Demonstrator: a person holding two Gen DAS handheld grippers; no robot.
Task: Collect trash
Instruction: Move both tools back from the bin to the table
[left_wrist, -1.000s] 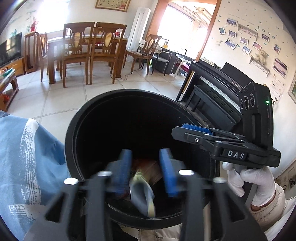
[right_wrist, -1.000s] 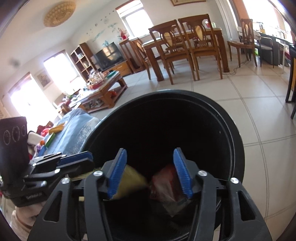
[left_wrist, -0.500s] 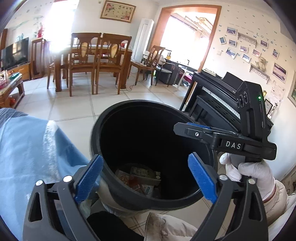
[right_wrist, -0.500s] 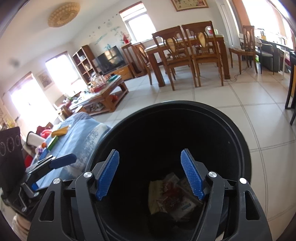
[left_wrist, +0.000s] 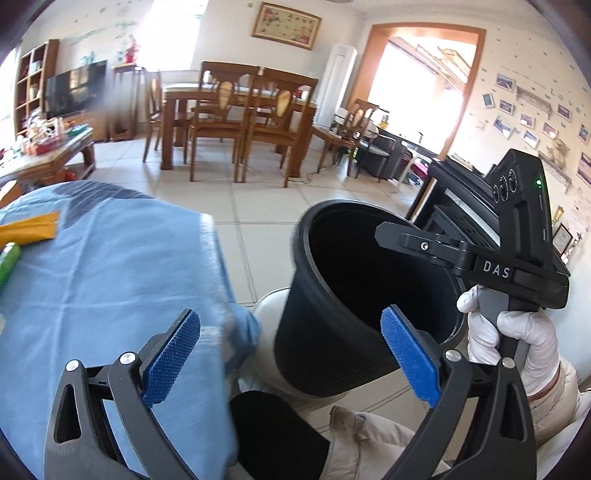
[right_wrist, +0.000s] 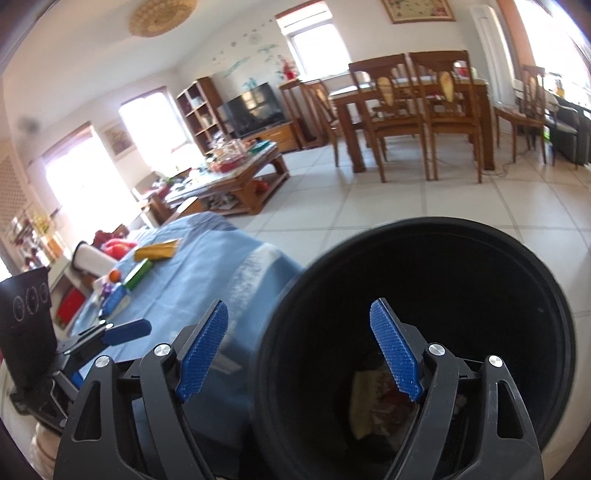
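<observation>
The black bin (left_wrist: 317, 332) stands on the floor beside a low table under a blue cloth (left_wrist: 110, 277). Crumpled wrappers (right_wrist: 373, 402) lie at the bottom of the bin (right_wrist: 480, 236). My left gripper (left_wrist: 288, 332) hangs over the gap between cloth and bin, its jaws opening wide with nothing held. My right gripper (right_wrist: 299, 317) hovers at the bin's left rim, jaws also opening and empty. On the cloth (right_wrist: 192, 288) lie a yellow wrapper (right_wrist: 157, 251), a green box (right_wrist: 138, 273) and a blue packet (right_wrist: 116, 299). The yellow wrapper (left_wrist: 29, 230) also shows in the left wrist view.
A gloved hand (left_wrist: 517, 332) holds the right gripper's handle. A dark piano (left_wrist: 461, 206) stands just right of the bin. The person's knees (left_wrist: 351, 435) are below the grippers. A dining table with chairs (left_wrist: 240, 110) and a cluttered coffee table (right_wrist: 236, 177) stand farther off on the tiled floor.
Both grippers opened and dropped their wrappers into the bin. They then drew back and swung left toward the blue cloth, so the bin now sits to the right.
</observation>
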